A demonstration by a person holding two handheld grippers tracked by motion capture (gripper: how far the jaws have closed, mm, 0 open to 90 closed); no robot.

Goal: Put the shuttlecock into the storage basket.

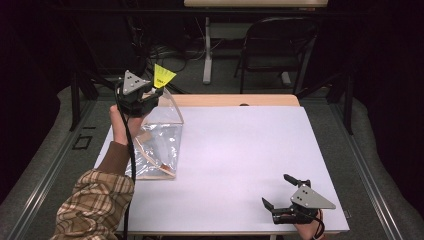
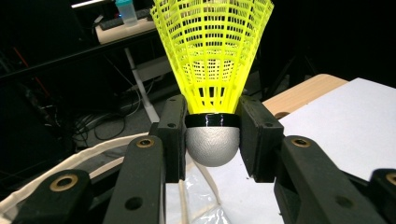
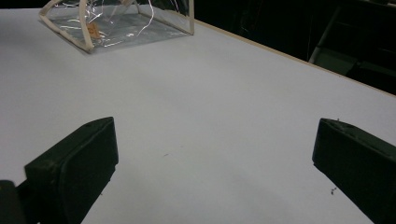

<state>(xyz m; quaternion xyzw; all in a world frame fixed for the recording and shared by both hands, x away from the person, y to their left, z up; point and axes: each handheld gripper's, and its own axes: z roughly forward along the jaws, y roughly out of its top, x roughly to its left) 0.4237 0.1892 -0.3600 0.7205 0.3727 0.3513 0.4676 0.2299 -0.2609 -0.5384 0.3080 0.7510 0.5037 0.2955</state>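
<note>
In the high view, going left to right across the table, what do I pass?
Left gripper clamped on the yellow shuttlecock → clear plastic bag lying on the table → bare white tabletop → right gripper, jaws open, at the near right corner.

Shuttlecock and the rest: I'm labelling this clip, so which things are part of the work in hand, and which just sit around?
In the job:
- yellow shuttlecock, clamped at its cork by the left gripper
- clear pouch, open below it

Lying about:
- right gripper, open, resting on the white table
- folding chair beyond the table
</note>
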